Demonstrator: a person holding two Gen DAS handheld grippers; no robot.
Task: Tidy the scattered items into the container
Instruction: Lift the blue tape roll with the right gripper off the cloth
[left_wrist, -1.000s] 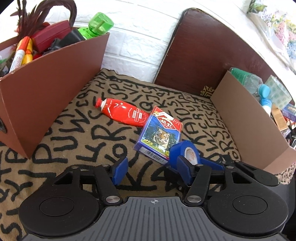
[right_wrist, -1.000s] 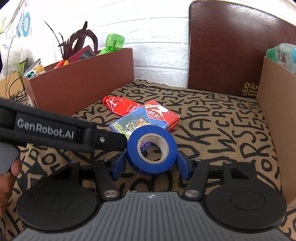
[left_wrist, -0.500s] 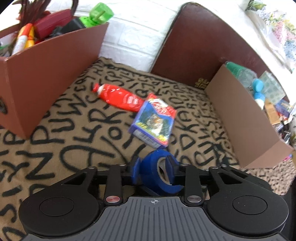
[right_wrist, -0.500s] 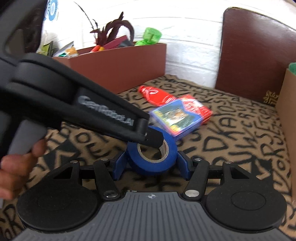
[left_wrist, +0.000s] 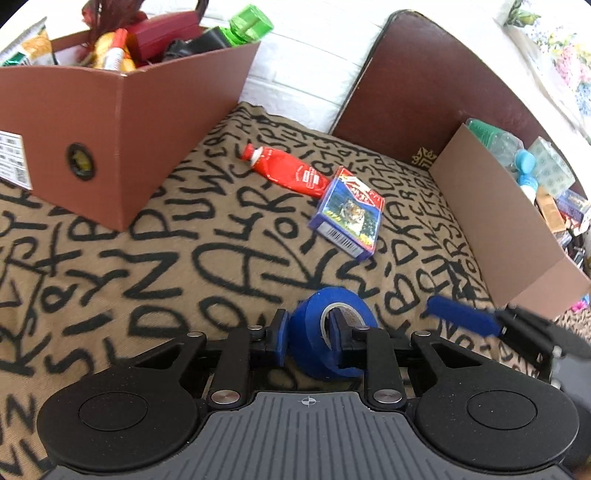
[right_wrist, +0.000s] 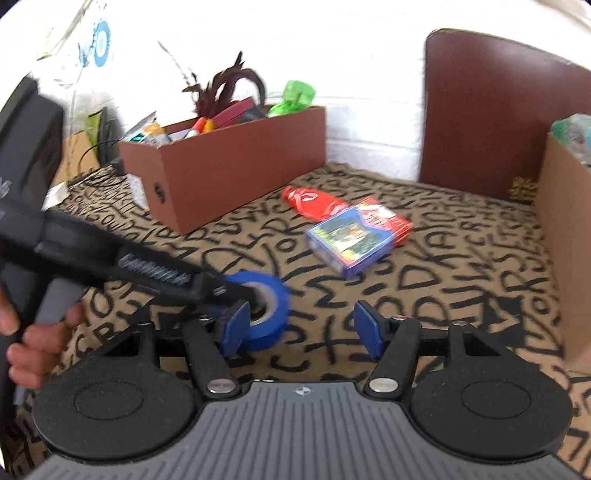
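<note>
My left gripper (left_wrist: 308, 334) is shut on the wall of a blue tape roll (left_wrist: 314, 332), one finger outside and one inside the hole, held above the cloth. The roll also shows in the right wrist view (right_wrist: 271, 308), gripped by the left gripper reaching in from the left. My right gripper (right_wrist: 301, 330) is open and empty just right of the roll; its blue fingertip (left_wrist: 461, 317) shows in the left wrist view. A red tube (left_wrist: 291, 173) and a blue-and-red card box (left_wrist: 349, 216) lie on the cloth. A brown box (left_wrist: 122, 122) full of items stands at the left.
A tan cardboard box (left_wrist: 495, 225) holding bottles and packets stands at the right. A dark brown board (left_wrist: 424, 85) leans on the white brick wall behind. A lettered tan cloth (left_wrist: 147, 258) covers the surface.
The tape roll passed from my right gripper to my left. The left closed on its wall; the right opened and drew away to the right. The left view pulled back.
</note>
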